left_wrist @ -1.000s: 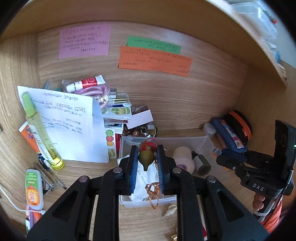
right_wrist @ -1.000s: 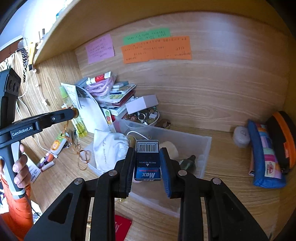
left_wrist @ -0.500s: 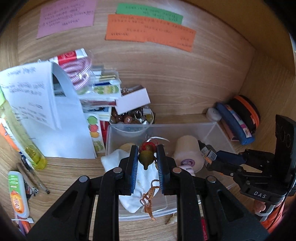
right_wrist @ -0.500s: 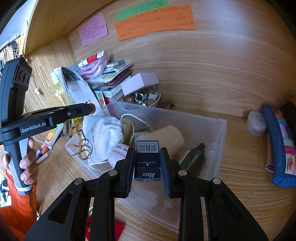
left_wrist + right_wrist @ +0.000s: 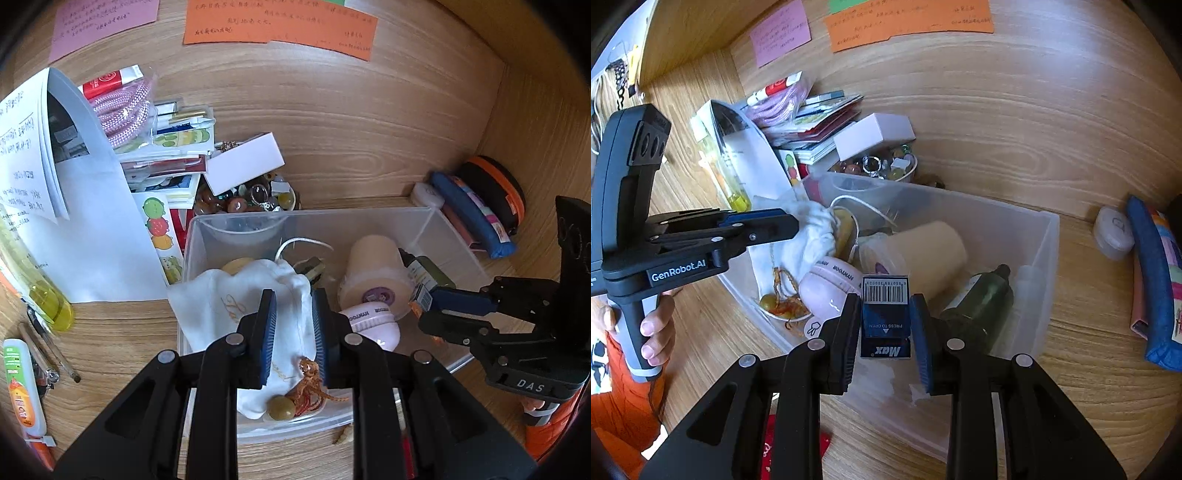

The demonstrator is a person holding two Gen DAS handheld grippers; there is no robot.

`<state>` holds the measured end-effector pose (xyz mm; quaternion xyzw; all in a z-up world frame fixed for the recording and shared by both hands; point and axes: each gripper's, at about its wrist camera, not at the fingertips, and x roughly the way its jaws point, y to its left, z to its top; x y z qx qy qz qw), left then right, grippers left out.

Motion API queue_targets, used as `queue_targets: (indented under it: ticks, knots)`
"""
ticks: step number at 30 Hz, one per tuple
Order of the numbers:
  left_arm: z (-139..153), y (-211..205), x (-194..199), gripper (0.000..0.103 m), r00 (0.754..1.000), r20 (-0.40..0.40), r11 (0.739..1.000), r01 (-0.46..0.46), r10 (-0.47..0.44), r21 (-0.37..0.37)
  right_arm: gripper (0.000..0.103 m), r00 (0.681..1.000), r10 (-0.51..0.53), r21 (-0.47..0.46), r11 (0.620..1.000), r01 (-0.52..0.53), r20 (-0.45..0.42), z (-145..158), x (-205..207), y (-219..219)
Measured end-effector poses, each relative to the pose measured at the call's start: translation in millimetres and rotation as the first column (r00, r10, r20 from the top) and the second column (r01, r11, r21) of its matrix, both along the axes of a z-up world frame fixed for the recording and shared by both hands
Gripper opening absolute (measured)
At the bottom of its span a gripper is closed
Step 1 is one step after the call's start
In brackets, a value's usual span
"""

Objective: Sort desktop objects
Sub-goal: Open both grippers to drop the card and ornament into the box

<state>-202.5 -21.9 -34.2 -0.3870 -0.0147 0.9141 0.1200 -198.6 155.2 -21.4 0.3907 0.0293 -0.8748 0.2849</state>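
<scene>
The clear plastic bin [image 5: 373, 218] is sitting on the wooden desk [image 5: 122, 332] as the collecting place for the loose clutter, and it is already holding a white cloth pouch [image 5: 236, 295], a cream roll [image 5: 373, 266], a pink capped container [image 5: 373, 325] and a dark green bottle [image 5: 982, 299]. The left gripper [image 5: 291, 332] is hovering over the bin's near-left part with its jaws standing a moderate width apart and nothing between them; the olive bead charm [image 5: 281, 408] with its red-orange tassel is lying on the pouch right under the pads, which I judge to be a drop just made into the bin. The right gripper [image 5: 886, 328] is pointing down over the near side of the bin with its jaws parted a little wider than the blue staple box [image 5: 885, 317] that shows between them; whether the pads are touching that box I cannot tell, and it looks to me like a release over the bin is under way. Both tools are angling forward and downward from the near edge of the desk, the left hand [image 5: 652, 321] wrapping its handle at the left. The stack of booklets [image 5: 166, 155], the bowl of beads [image 5: 247, 199] and the pencil cases [image 5: 472, 218] are waiting outside the bin
</scene>
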Motion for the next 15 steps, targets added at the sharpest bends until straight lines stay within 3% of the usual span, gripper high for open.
queue_targets:
  ticks: [10,13,15]
  knots:
    - [0.2,2.0,1.9,0.03,1.0,-0.025,0.999,-0.018,0.018,-0.029,0.025,1.0,0.022,0.053,0.998,-0.022,-0.007,-3.1,3.9,-9.3]
    - [1.1,2.4,2.8,0.043,0.999,-0.036,0.999,-0.024,0.022,-0.036,0.026,1.0,0.02,0.055,0.998,-0.02,-0.007,-3.2,3.4,-9.1]
    - [2.4,2.7,4.6,0.049,0.998,-0.049,0.998,-0.032,0.03,-0.044,0.032,1.0,0.018,0.056,0.998,-0.017,-0.014,-2.1,3.8,-8.5]
